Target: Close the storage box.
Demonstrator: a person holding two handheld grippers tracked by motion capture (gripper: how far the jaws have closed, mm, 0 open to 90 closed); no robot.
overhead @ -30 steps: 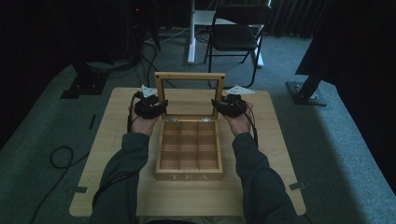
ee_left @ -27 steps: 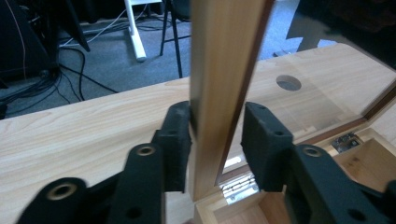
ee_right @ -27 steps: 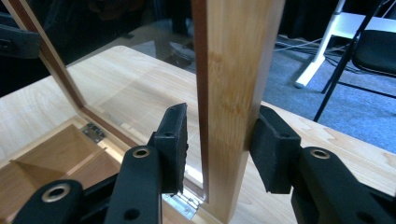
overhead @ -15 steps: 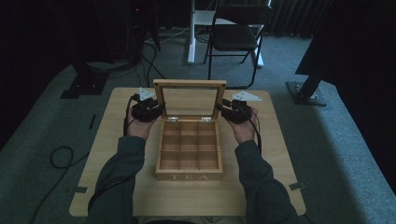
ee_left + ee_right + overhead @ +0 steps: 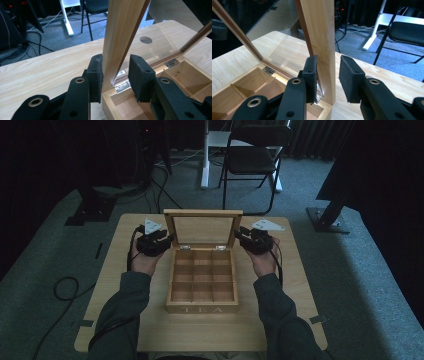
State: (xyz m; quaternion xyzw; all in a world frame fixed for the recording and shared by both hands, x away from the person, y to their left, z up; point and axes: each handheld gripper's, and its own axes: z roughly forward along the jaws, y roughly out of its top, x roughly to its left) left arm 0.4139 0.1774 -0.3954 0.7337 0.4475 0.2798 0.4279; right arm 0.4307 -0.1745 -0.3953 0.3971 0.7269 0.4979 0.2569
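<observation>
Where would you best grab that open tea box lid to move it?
By the wooden side rails of the lid, one gripper from each side: it stands upright, the rails are flat and narrow, and its middle looks like a clear pane.

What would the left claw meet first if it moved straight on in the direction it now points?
Probably the lid of the tea box: its upright side rail already stands between the jaws of the left claw, with one pad at the wood and the other apart.

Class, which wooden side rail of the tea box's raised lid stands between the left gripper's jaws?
The lid's left rail, straddled by the left gripper; the right gripper straddles the opposite rail.
</observation>
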